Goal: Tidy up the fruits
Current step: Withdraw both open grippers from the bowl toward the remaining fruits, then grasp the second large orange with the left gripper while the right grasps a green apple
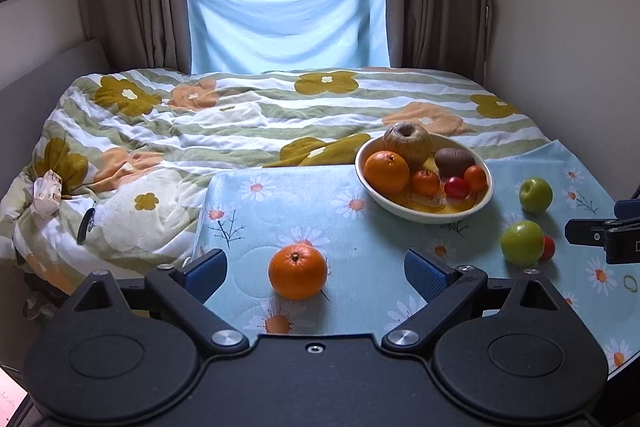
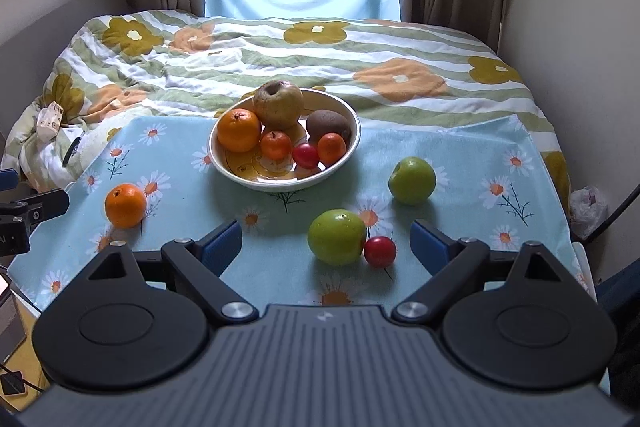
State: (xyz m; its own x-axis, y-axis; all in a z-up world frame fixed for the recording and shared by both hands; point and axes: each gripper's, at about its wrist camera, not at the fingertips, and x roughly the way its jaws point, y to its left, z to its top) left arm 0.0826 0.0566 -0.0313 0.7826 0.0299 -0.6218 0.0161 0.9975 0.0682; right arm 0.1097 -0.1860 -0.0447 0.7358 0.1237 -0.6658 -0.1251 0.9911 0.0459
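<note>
A white bowl (image 1: 408, 209) (image 2: 256, 181) on the daisy-print cloth holds an orange, a brownish apple, a kiwi, two small mandarins and a small red fruit. A loose orange (image 1: 297, 271) (image 2: 125, 205) lies on the cloth between the blue pads of my open left gripper (image 1: 316, 273), untouched. Two green apples (image 1: 522, 242) (image 1: 536, 195) lie right of the bowl. The nearer green apple (image 2: 337, 237) and a small red fruit (image 2: 380, 251) touching it lie between the fingers of my open right gripper (image 2: 326, 245). The farther apple (image 2: 412, 180) lies beyond.
The light-blue daisy cloth (image 1: 280, 203) (image 2: 480, 163) covers a table against a bed with a flowered duvet (image 1: 240, 115) (image 2: 360, 51). Curtains and a window stand behind. A wall runs along the right side. A crumpled packet (image 1: 47, 195) lies at the duvet's left.
</note>
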